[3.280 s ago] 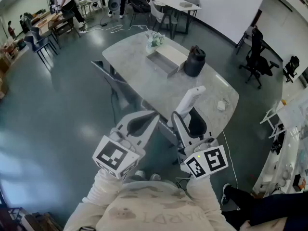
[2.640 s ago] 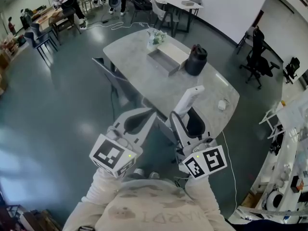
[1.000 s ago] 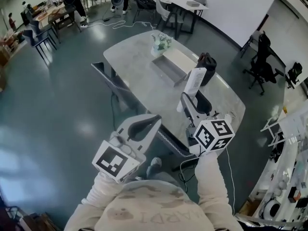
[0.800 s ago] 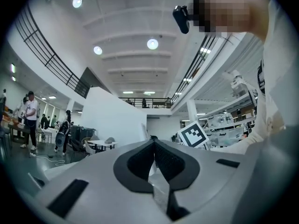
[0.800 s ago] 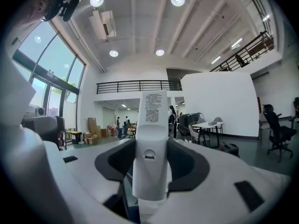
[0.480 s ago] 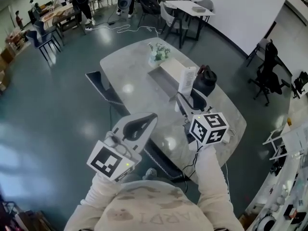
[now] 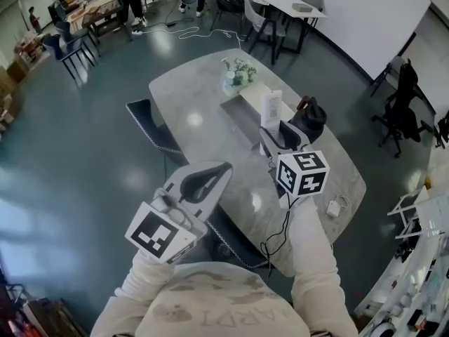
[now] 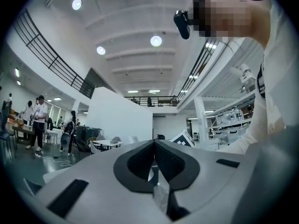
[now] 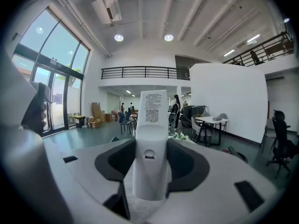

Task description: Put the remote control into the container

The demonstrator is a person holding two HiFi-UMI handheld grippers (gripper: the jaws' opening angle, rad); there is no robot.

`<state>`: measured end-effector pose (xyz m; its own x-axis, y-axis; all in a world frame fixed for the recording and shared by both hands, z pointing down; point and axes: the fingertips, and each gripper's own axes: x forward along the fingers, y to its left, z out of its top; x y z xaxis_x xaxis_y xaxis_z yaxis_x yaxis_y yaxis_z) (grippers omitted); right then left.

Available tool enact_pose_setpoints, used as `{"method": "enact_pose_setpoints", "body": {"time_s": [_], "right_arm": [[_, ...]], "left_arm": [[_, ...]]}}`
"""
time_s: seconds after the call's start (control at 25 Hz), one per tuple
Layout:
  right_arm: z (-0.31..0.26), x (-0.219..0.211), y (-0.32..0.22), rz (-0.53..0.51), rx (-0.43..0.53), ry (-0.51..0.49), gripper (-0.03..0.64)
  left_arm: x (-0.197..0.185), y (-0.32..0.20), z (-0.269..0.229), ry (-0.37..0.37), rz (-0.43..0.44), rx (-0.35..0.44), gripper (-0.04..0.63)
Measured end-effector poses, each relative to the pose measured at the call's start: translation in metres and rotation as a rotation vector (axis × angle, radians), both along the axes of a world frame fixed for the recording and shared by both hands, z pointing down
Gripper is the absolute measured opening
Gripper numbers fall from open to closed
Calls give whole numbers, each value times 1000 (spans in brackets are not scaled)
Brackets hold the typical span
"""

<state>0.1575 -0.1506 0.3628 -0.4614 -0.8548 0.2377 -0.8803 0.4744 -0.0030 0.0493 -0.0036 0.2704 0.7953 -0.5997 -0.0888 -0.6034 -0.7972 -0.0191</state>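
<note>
My right gripper (image 7: 276,136) is shut on a white remote control (image 7: 271,111), which stands upright out of the jaws. In the right gripper view the remote control (image 9: 150,143) fills the centre, clamped between the dark pads (image 9: 118,160). It hangs over the grey table (image 7: 203,118), just beside the long grey container (image 7: 245,109). My left gripper (image 7: 214,176) is shut with nothing in it, held low in front of the table's near edge; in the left gripper view its jaws (image 8: 154,160) meet in the middle.
A black bag (image 7: 311,120) and a small plant (image 7: 237,74) stand at the container's ends. A dark chair (image 7: 151,123) sits at the table's left side, and a white charger (image 7: 332,207) lies near its right end. More tables, chairs and people are far behind.
My right gripper has carried the remote control forward from near my body to above the table beside the container. My left gripper has stayed low and shut.
</note>
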Motion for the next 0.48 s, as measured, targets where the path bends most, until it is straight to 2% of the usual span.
{"method": "enact_pose_setpoints", "body": {"time_s": [0.24, 0.48], "right_arm": [[25, -2, -50, 13, -52, 77, 215], [58, -6, -96, 27, -109, 152, 215]], "left_arm": [[3, -33, 0, -18, 27, -25, 12], [-5, -71, 1, -21, 53, -6, 12]]}}
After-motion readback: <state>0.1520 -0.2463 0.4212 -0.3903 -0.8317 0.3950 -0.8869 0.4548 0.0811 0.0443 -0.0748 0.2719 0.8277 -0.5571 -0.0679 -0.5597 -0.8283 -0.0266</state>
